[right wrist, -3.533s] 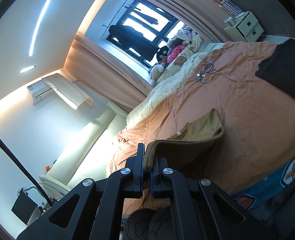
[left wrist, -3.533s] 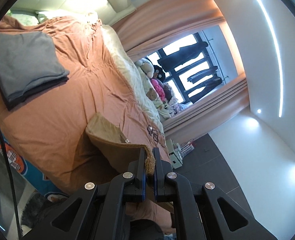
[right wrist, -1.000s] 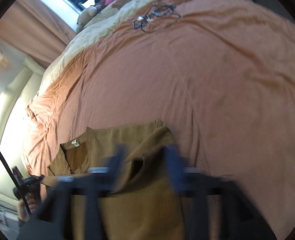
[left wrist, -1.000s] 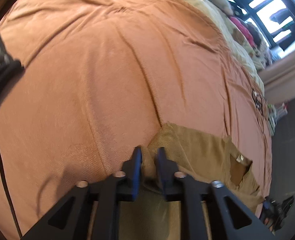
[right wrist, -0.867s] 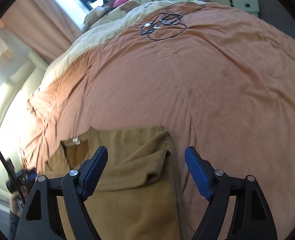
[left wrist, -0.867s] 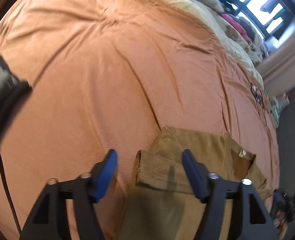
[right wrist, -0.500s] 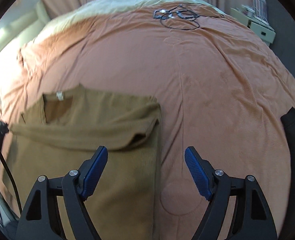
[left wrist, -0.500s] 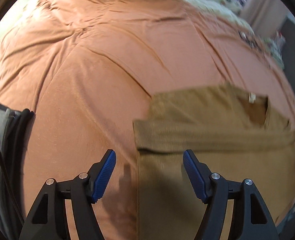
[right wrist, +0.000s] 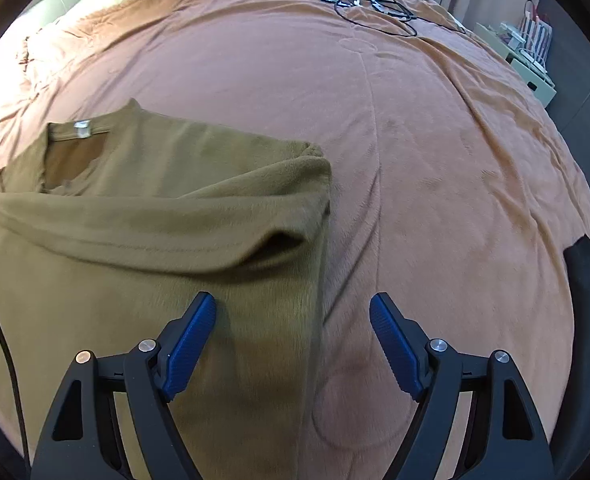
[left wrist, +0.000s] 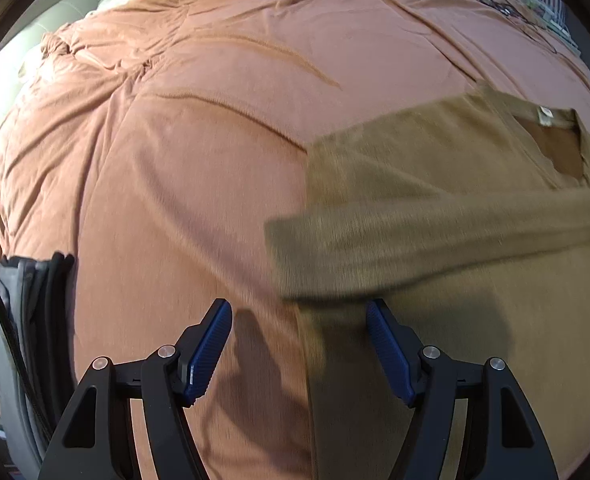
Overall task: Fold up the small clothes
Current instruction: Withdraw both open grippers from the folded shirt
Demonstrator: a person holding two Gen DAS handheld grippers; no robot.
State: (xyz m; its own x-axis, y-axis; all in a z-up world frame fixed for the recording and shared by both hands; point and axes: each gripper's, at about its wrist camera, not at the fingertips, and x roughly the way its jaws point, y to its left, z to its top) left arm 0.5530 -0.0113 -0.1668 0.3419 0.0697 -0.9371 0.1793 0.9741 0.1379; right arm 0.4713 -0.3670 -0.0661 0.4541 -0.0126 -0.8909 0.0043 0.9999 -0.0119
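Observation:
An olive-brown top (left wrist: 447,216) lies flat on the orange bedspread (left wrist: 199,128), its hem folded up over the chest below the collar with its white label. My left gripper (left wrist: 299,344) hovers open over the garment's left edge, gripping nothing. In the right wrist view the same top (right wrist: 147,216) fills the left half, and my right gripper (right wrist: 293,340) stands open over its right edge, nothing between the blue pads (right wrist: 189,338).
A folded grey and black pile (left wrist: 19,332) sits at the bed's left edge. A black garment (right wrist: 589,280) lies at the right edge. Black cables (right wrist: 375,6) rest at the far side; a small white cabinet (right wrist: 529,64) stands beyond the bed.
Both grippers let go of the folded-over hem and opened wide, then drew back toward the near side and rolled upright. The top now lies flat with the fold in place.

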